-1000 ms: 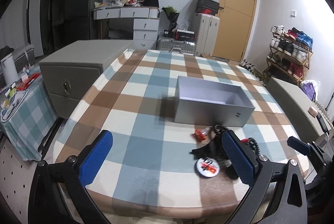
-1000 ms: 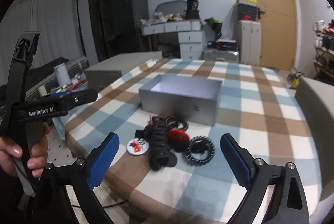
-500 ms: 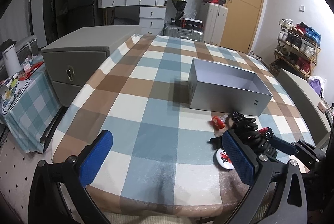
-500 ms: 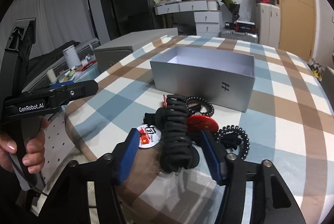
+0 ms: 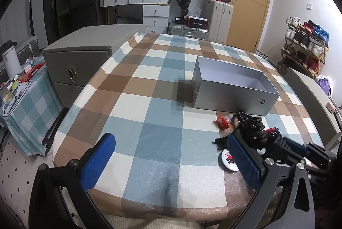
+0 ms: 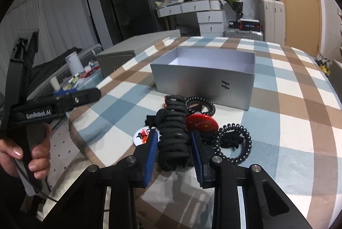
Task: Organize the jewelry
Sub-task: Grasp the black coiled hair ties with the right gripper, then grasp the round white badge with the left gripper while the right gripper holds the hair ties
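Black ribbed hair tie [image 6: 174,135] lies on the checked tabletop [image 6: 288,122] before the grey box [image 6: 205,79], right gripper [image 6: 174,143] fingers just closing around it; grip mid-coil, lift clear of neighbouring coils; left gripper [image 5: 168,158] wide, idle.

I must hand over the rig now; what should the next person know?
Right tongs: jaws have just been closing around the black coiled hair tie; pads look against it, not lifted.
Left tongs: open, empty, above bare tablecloth.
Red badge, white badge and two spiral ties lie before the grey box.
Done: nothing visible in the box.
Left: move every piece in.
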`<state>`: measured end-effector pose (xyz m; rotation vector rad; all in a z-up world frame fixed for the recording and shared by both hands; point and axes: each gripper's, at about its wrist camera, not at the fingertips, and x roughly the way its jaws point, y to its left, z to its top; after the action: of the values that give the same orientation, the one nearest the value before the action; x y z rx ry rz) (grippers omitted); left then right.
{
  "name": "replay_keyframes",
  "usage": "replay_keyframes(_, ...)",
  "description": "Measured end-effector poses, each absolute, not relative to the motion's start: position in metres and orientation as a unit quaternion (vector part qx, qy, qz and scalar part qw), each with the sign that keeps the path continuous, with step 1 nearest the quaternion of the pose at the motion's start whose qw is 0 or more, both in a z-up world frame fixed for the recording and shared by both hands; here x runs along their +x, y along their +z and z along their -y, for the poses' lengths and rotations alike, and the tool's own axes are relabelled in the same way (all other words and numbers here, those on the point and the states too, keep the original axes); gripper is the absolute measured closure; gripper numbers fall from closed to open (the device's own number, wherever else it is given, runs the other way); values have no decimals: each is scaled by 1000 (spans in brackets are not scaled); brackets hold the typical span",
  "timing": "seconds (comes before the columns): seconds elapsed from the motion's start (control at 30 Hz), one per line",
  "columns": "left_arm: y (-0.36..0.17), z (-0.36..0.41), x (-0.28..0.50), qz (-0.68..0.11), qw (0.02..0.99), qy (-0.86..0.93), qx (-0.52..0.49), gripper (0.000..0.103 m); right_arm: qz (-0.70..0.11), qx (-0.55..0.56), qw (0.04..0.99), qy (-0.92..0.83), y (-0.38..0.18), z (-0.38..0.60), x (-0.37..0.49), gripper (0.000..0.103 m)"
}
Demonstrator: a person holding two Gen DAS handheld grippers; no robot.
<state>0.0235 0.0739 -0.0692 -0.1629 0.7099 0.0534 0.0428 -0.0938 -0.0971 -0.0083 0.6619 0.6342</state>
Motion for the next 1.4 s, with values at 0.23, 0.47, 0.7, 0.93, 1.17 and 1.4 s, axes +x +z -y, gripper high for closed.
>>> replay_keyframes(0.23, -74, -71, 26, -367, 924, -24, -103, 1, -311, 66, 899, 301, -87, 121, 50, 73)
replay_keyframes(0.47, -85, -48, 35, -401, 910, -65, -85, 1, -316, 105, 895, 297, -85, 142, 54, 73)
replay_keyframes(0.7, -96, -22, 45, -435, 894, -97, -41, 1, -305, 112, 901, 288, -83, 158, 51, 73)
replay_keyframes(0.93, -105, -2, 52, -454, 885, -98, 16, 6, -299, 115, 905, 280, -81, 168, 48, 73)
replay_keyframes(1.17, -111, 4, 57, -462, 881, -95, 37, 21, -294, 118, 907, 277, -80, 175, 47, 73)
replay_keyframes(1.4, -108, 11, 56, -472, 872, -118, 54, 65, -295, 123, 907, 274, -81, 178, 48, 73)
